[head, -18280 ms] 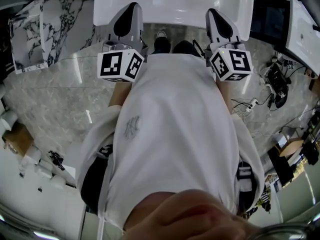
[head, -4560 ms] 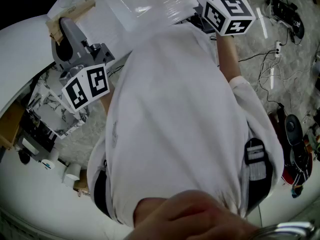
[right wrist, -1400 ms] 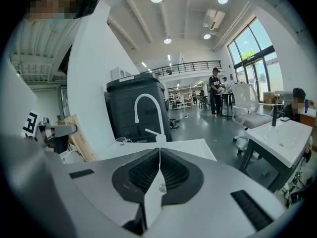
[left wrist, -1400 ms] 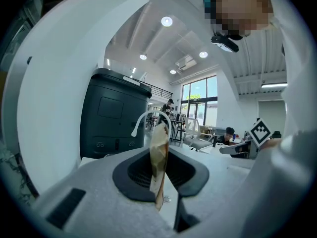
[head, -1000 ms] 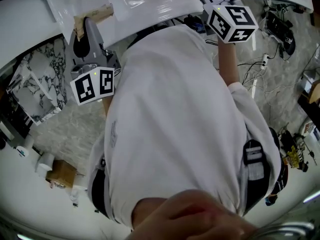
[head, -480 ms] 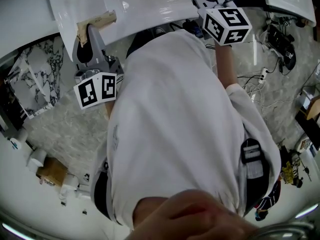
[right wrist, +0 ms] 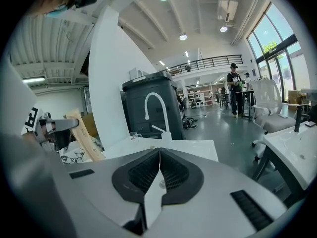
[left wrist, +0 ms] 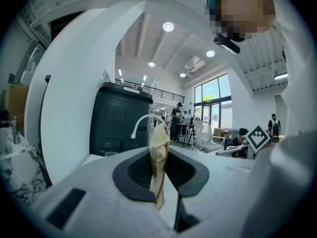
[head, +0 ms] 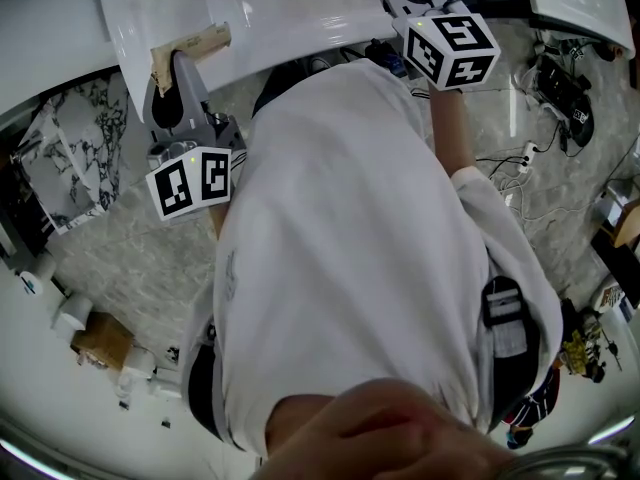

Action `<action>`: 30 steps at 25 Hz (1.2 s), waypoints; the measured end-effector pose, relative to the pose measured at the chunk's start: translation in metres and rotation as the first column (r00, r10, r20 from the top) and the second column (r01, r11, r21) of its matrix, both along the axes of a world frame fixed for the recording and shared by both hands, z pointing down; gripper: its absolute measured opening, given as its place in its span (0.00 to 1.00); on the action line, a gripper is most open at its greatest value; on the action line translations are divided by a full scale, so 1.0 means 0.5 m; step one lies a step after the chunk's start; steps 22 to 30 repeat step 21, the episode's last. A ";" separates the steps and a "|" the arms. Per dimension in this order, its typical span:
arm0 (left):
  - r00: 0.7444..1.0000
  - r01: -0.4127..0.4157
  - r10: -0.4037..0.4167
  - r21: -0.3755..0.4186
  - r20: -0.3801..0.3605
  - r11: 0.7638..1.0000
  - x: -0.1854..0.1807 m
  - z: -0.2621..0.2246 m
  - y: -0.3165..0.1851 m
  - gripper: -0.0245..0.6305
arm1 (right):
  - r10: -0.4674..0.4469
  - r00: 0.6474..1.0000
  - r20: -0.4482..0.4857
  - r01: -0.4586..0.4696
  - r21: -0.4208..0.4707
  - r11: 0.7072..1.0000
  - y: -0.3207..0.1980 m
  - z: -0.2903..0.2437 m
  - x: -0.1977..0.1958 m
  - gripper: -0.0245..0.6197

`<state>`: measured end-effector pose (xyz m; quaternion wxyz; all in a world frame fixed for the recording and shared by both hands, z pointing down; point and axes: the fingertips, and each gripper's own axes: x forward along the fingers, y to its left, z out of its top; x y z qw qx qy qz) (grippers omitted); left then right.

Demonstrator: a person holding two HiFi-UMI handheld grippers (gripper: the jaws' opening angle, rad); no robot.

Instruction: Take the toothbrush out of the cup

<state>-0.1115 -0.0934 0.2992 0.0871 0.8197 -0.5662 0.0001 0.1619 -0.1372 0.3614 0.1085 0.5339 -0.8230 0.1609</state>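
Toothbrush in tan paper wrapper (left wrist: 159,133) pinched upright by left gripper (left wrist: 159,155), right gripper (right wrist: 159,155) closed on nothing, both over white desk (head: 300,13), no lettering legible.

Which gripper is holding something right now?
The left gripper: its jaws are clamped on a tan paper packet. The right gripper has its jaws pressed together with nothing between them.

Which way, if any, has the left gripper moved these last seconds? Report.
Yes: the left gripper moved right, away from the marble panel, along the white counter.
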 end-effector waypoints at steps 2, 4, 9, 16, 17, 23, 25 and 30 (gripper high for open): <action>1.000 -0.003 0.003 0.001 0.002 1.000 0.004 -0.003 -0.003 0.12 | -0.001 1.000 0.002 0.001 0.000 1.000 -0.002 -0.001 0.001 0.06; 1.000 -0.004 0.004 0.003 0.004 1.000 0.005 -0.005 -0.005 0.12 | 0.000 1.000 0.004 0.000 0.002 1.000 -0.004 -0.003 0.001 0.06; 1.000 -0.006 0.006 0.007 0.008 1.000 0.007 -0.008 -0.009 0.12 | 0.003 1.000 0.000 -0.003 0.003 1.000 -0.008 -0.004 0.006 0.06; 1.000 0.002 -0.002 0.006 0.008 1.000 0.004 -0.008 -0.011 0.12 | 0.000 1.000 -0.001 0.000 0.000 1.000 -0.010 -0.002 0.007 0.06; 1.000 0.003 -0.003 0.006 0.008 1.000 0.004 -0.008 -0.010 0.12 | -0.001 1.000 -0.001 0.001 -0.001 1.000 -0.009 -0.002 0.007 0.06; 1.000 0.003 -0.003 0.004 0.006 1.000 0.007 -0.008 -0.006 0.12 | -0.002 1.000 -0.003 0.002 -0.005 1.000 -0.005 0.000 0.009 0.06; 1.000 0.003 -0.003 0.004 0.006 1.000 0.007 -0.008 -0.006 0.12 | -0.002 1.000 -0.003 0.002 -0.005 1.000 -0.005 0.000 0.009 0.06; 1.000 0.003 -0.003 0.004 0.006 1.000 0.007 -0.008 -0.006 0.12 | -0.002 1.000 -0.003 0.002 -0.005 1.000 -0.005 0.000 0.009 0.06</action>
